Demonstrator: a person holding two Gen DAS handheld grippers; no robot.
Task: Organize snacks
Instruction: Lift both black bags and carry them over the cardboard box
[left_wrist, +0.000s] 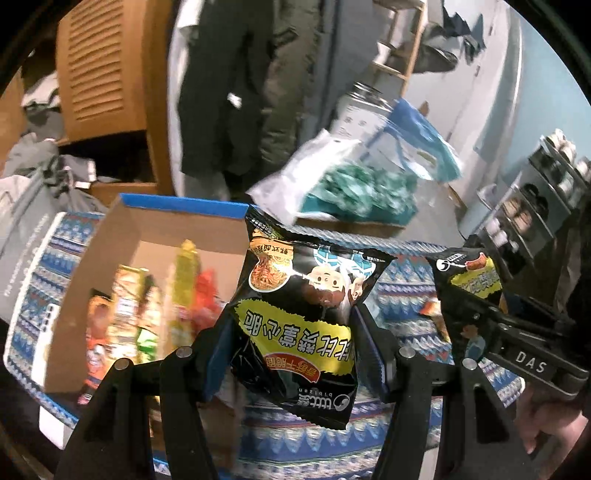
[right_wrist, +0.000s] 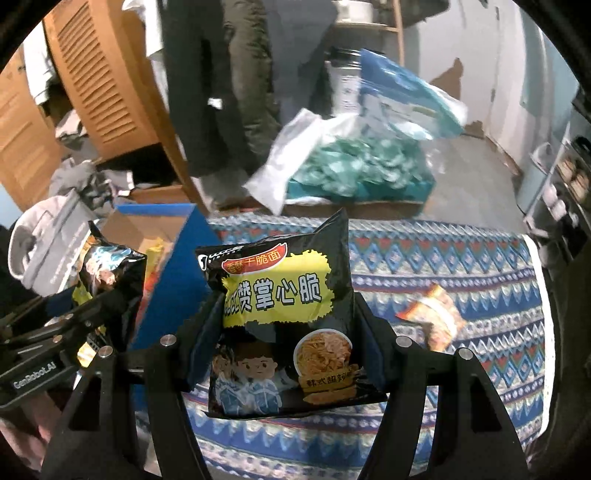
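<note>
My left gripper (left_wrist: 295, 347) is shut on a black and yellow crispy noodle packet (left_wrist: 306, 317), held upside down above the patterned cloth, just right of an open cardboard box (left_wrist: 147, 229) that holds several snack packs (left_wrist: 147, 314). My right gripper (right_wrist: 284, 339) is shut on a matching black and yellow noodle packet (right_wrist: 280, 295), upright, above the cloth. Each gripper shows in the other's view: the right one (left_wrist: 476, 314) at the right edge, the left one (right_wrist: 99, 314) at the left by the box (right_wrist: 177, 266). An orange snack packet (right_wrist: 432, 317) lies on the cloth to the right.
The blue patterned cloth (right_wrist: 461, 266) covers the surface. Behind it a box of teal wrapped candies (right_wrist: 354, 170) with a white plastic bag (right_wrist: 288, 158). A wooden louvred cabinet (right_wrist: 99, 81), hanging clothes and a shelf rack (left_wrist: 535, 199) stand around.
</note>
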